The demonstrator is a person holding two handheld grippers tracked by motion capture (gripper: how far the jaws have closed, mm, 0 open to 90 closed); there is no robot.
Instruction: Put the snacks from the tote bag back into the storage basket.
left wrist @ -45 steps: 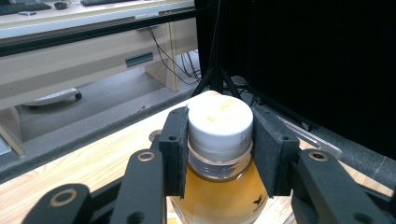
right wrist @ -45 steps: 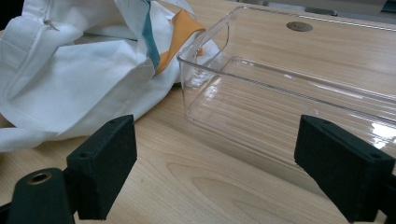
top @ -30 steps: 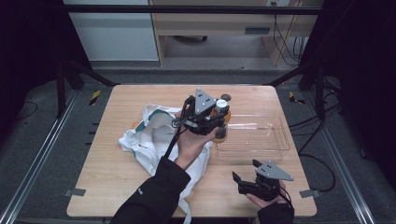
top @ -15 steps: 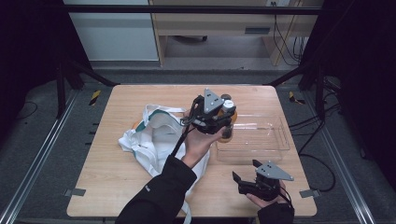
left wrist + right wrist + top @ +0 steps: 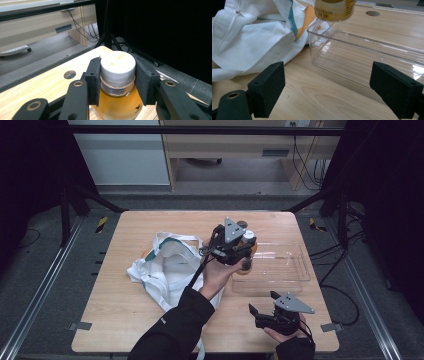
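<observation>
On the table [image 5: 125,320] lie a white bag [image 5: 165,270] and, beside it, a clear tray [image 5: 290,270]; over the tray's near-left corner hangs a bottle [image 5: 117,100] of amber liquid, the left gripper [image 5: 117,75] clamped on its white cap [image 5: 117,65], while the right gripper [image 5: 327,92] rests near the table's front edge, jaws spread and empty. A hold on the cap alone could let the bottle slip or swing, and lowered here it may catch the tray's wall and tip. The yellow cap print and the label's small text are too faint to read.

Bottle [image 5: 117,100] amber, cap [image 5: 117,65] white; bag [image 5: 167,270] white, teal-orange trim; tray [image 5: 280,267] clear; tongs [image 5: 117,80] black.
</observation>
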